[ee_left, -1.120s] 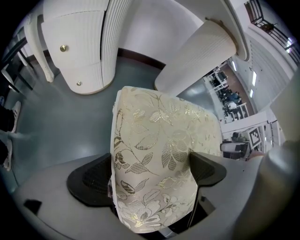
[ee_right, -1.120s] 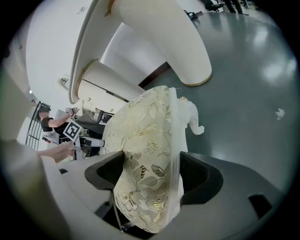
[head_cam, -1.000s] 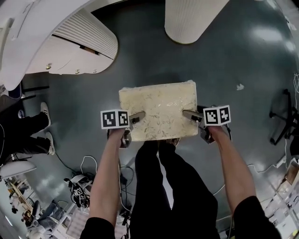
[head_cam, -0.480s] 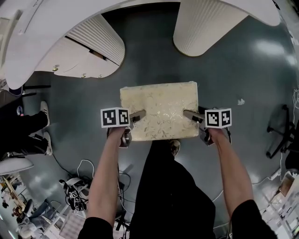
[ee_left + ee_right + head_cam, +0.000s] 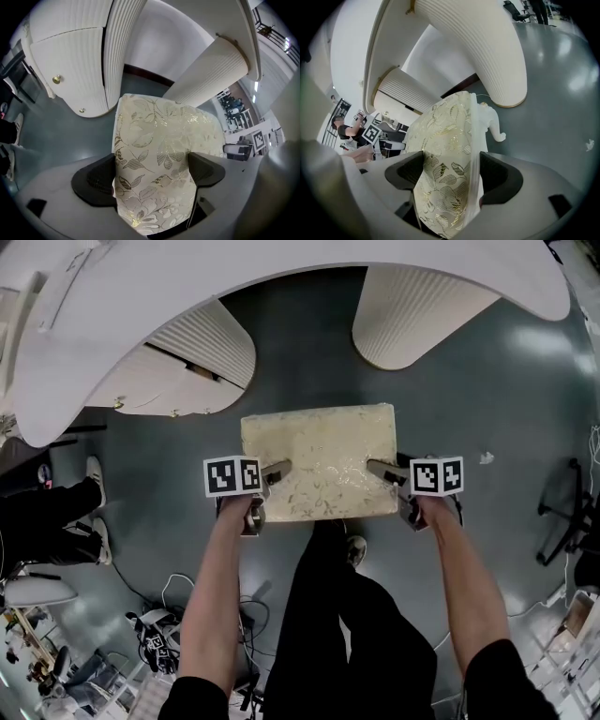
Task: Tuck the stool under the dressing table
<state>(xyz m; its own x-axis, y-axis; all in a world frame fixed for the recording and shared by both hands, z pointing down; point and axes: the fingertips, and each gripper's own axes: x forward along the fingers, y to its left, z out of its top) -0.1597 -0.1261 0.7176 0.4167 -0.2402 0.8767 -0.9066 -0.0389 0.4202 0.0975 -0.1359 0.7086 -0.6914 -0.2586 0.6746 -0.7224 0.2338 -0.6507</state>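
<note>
The stool [image 5: 322, 462] has a cream cushion with a gold leaf pattern and is held above the grey floor. My left gripper [image 5: 277, 470] is shut on the cushion's left edge, and in the left gripper view the stool [image 5: 159, 154] fills the space between the jaws of the left gripper [image 5: 152, 173]. My right gripper [image 5: 378, 468] is shut on the cushion's right edge; the right gripper view shows the stool [image 5: 445, 168] pinched in the right gripper [image 5: 452, 176], with one white leg [image 5: 493, 123] hanging below. The white dressing table [image 5: 281, 277] curves across the top, just beyond the stool.
Two ribbed white pedestals [image 5: 202, 362] [image 5: 422, 310] stand under the tabletop with a gap of grey floor between them. A seated person's legs and shoes [image 5: 56, 512] are at the left. Cables and clutter [image 5: 155, 629] lie at lower left; a black chair base [image 5: 567, 512] at right.
The stool has been carried forward with both grippers shut on it. The dressing table and its pedestals now sit nearer, with the gap straight ahead.
</note>
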